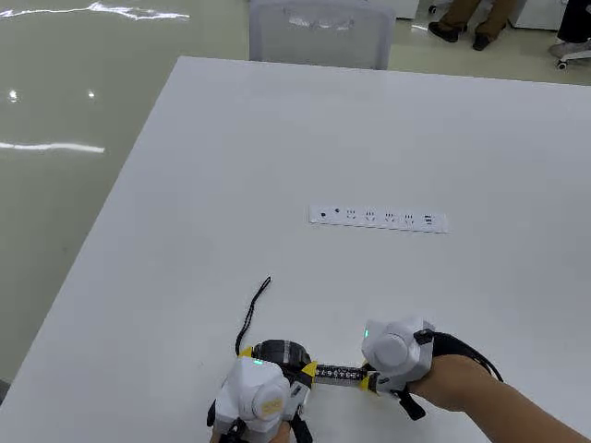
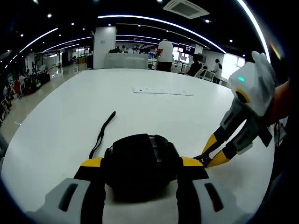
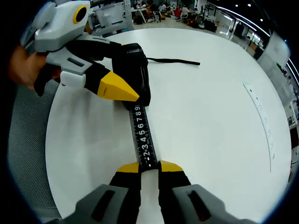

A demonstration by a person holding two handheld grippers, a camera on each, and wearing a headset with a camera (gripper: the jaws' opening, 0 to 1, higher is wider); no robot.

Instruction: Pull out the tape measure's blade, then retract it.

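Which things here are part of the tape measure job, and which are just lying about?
In the job: tape measure case, held by left hand-held gripper; blade, pinched by right hand-held gripper; strap.
Lying about: power strip; chair.

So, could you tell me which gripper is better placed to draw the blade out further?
The right gripper. Its fingers are shut on the tip of the blade, with only a short stretch out, so it can likely pull away while the left gripper holds the case.
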